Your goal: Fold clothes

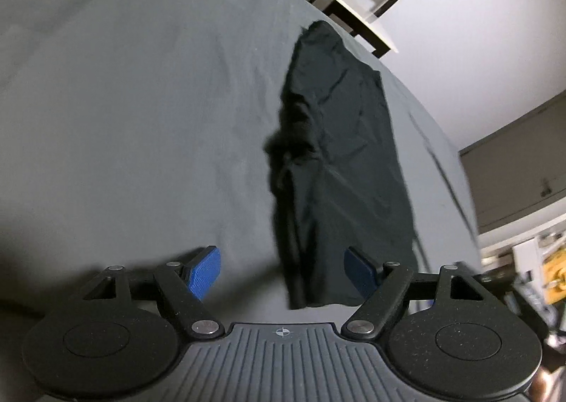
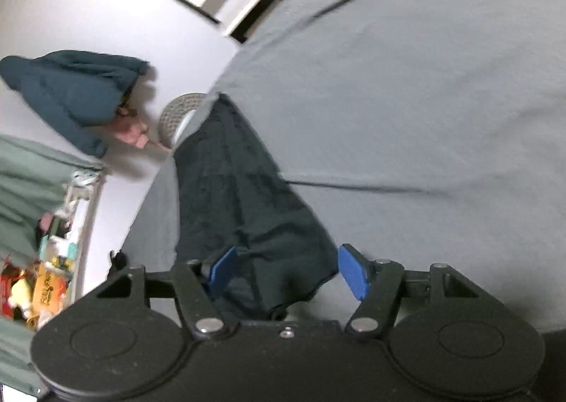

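Note:
A black garment (image 1: 339,161) lies folded into a long narrow strip on the grey bed sheet (image 1: 141,119). My left gripper (image 1: 283,271) hangs open above its near end, blue pads (image 1: 205,271) spread wide with nothing between them. In the right wrist view the same black garment (image 2: 240,211) stretches away from the camera, and my right gripper (image 2: 286,271) is open just over its near hem, one blue pad (image 2: 223,271) over the cloth and the other (image 2: 353,274) beside it. Neither gripper holds any fabric.
A white and black side table (image 1: 364,9) stands past the bed's far edge. A dark teal garment (image 2: 70,94) hangs on the wall beside a round grey woven object (image 2: 177,115). Shelves with coloured clutter (image 2: 39,281) stand off to the side.

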### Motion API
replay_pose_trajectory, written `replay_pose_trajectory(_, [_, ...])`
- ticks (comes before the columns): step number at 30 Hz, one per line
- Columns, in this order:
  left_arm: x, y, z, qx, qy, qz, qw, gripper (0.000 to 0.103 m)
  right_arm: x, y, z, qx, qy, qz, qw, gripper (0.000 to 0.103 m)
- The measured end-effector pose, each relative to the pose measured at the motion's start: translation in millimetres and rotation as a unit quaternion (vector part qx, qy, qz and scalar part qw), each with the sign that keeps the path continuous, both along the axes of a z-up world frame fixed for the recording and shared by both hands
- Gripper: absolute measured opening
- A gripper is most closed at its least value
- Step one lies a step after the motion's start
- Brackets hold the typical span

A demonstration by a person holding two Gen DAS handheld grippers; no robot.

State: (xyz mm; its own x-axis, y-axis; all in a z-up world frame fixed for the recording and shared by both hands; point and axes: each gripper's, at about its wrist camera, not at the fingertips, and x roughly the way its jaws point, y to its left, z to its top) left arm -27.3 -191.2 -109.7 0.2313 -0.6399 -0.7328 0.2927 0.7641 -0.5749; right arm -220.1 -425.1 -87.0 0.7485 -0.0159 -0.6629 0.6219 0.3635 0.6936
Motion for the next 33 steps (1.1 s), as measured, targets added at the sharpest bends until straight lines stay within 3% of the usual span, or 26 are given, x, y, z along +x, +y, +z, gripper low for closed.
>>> replay_pose_trajectory(3, [-1,-11,-3,0.001,0.009,0.003,1.0,0.077,-1,1,-9,0.029,0.002,-0.002,1.0,0.058])
replay_pose_trajectory(6, [1,-19,-4,-0.005,0.023,0.015,0.9996,0.077,4,6,-11,0.024,0.009,0.003,1.0,0.054])
replay_pose_trajectory(10, [-1,-23,-4,-0.013,0.047,0.025,0.9985,0.077,8,8,-17,0.047,-0.002,-0.004,0.999,0.053])
replay_pose_trajectory(13, [-4,-26,-16,-0.052,0.111,0.025,0.9922,0.077,6,6,-17,0.052,-0.007,-0.009,0.999,0.051])
replay_pose_trajectory(19, [-13,-35,-19,-0.048,0.103,0.061,0.9916,0.077,7,6,-17,0.054,-0.01,-0.014,0.998,0.051])
replay_pose_trajectory(21, [-14,-38,-20,-0.047,0.103,0.077,0.9906,0.067,8,6,-17,0.054,-0.01,-0.015,0.998,0.051])
replay_pose_trajectory(23, [-14,-40,-23,-0.047,0.103,0.091,0.9894,0.05,9,6,-17,0.053,-0.01,-0.017,0.998,0.051])
replay_pose_trajectory(27, [-12,-35,-24,-0.048,0.101,0.095,0.9891,0.04,8,4,-21,0.062,-0.018,-0.028,0.998,0.049])
replay_pose_trajectory(28, [-13,-35,-24,-0.045,0.096,0.098,0.9895,0.033,7,3,-22,0.066,-0.021,-0.033,0.997,0.048])
replay_pose_trajectory(29, [-14,-34,-26,-0.043,0.092,0.104,0.9894,0.022,7,2,-24,0.069,-0.022,-0.037,0.997,0.042])
replay_pose_trajectory(31, [-17,-31,-33,-0.047,0.088,0.121,0.9877,0.009,9,1,-27,0.069,-0.015,-0.04,0.997,0.029])
replay_pose_trajectory(33, [-18,-26,-39,-0.063,0.092,0.133,0.9848,0.008,10,1,-30,0.07,-0.008,-0.044,0.997,0.015])
